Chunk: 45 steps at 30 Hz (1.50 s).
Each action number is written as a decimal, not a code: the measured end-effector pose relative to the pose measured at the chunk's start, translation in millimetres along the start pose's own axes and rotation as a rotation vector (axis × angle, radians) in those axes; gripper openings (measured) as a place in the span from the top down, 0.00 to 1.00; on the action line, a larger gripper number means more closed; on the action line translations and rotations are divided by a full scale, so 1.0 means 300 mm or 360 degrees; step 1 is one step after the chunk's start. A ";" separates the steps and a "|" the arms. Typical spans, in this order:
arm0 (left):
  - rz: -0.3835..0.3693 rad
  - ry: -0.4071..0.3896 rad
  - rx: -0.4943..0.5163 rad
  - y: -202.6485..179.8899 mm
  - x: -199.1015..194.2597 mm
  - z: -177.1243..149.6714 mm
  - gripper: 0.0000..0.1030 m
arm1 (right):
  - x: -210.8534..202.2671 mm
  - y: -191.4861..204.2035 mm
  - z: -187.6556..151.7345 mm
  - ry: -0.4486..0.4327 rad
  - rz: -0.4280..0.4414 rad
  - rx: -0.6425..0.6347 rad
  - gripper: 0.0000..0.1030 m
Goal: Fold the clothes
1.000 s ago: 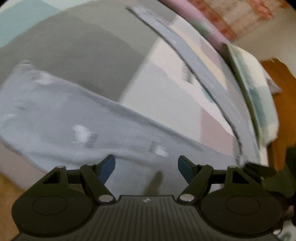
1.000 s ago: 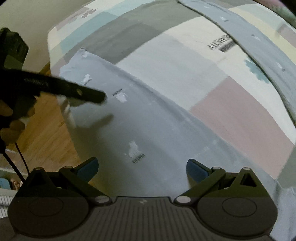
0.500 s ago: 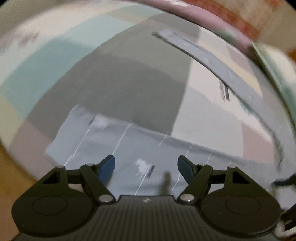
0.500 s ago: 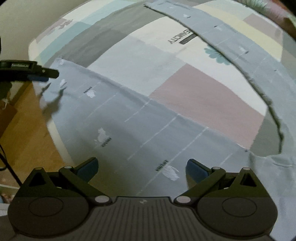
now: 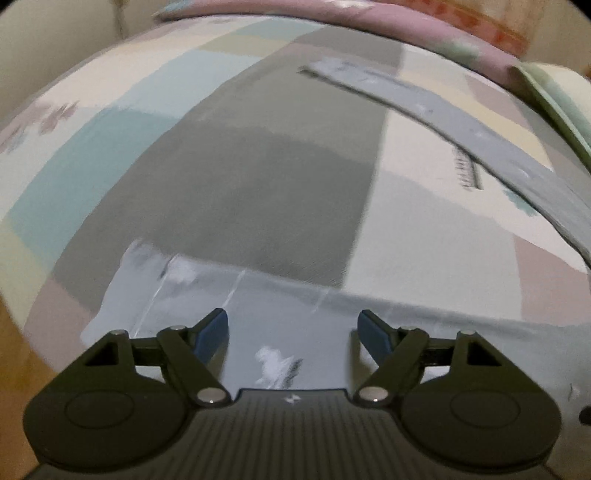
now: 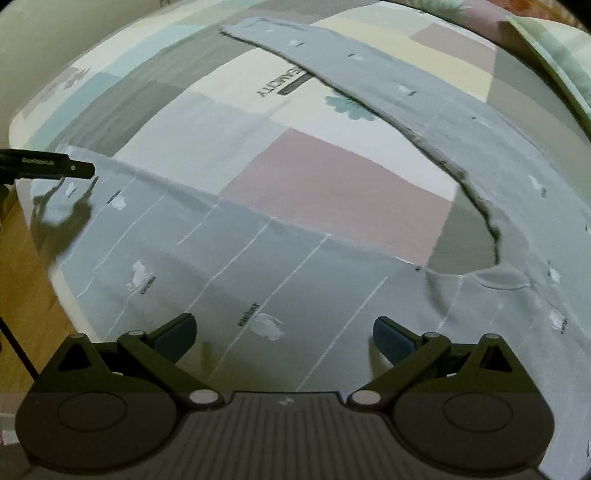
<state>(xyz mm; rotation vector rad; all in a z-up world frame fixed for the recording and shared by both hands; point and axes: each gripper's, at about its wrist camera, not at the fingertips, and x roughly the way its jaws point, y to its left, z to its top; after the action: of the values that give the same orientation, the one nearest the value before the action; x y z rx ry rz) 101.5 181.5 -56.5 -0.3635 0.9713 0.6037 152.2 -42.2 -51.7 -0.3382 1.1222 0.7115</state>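
Bed: big, covered by a sheet (image 5: pixel 258 192) of colour blocks in grey, teal, cream and pink.
Print: dark letters and a teal flower (image 6: pixel 347 105) on the sheet.
Pillows: pink one (image 5: pixel 406 22) at the far end, pale green one (image 6: pixel 554 55) at the far right.
Floor: brown wood (image 6: pixel 22 295) beside the bed.
Wall: plain cream (image 6: pixel 55 33).
Light: dim and warm.

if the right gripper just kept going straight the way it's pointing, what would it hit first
Most likely the grey-blue trousers spread on the bed: the right gripper points steeply down with open jaws, and only that near trouser leg lies ahead.
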 end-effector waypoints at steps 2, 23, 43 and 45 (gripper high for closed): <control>-0.0025 -0.0017 0.0076 -0.044 -0.013 0.011 0.24 | -0.014 -0.024 -0.010 -0.0017 -0.0026 0.0033 0.00; -0.0290 0.0025 0.0565 -0.565 -0.018 0.052 0.24 | -0.123 -0.714 -0.159 -0.0247 -0.0615 0.0639 0.00; -0.0368 0.0059 0.0675 -0.772 -0.016 0.022 0.24 | -0.143 -0.598 -0.407 -0.0076 -0.0437 0.0451 0.00; -0.0378 0.0062 0.0705 -0.785 -0.021 0.013 0.24 | -0.154 -0.584 -0.448 -0.0082 -0.0449 0.0512 0.00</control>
<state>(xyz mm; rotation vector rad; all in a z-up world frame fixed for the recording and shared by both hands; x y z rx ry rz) 248.7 -2.0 -43.8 -0.0923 1.0503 0.1566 164.3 -265.1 -82.9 -0.1971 1.0930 0.2830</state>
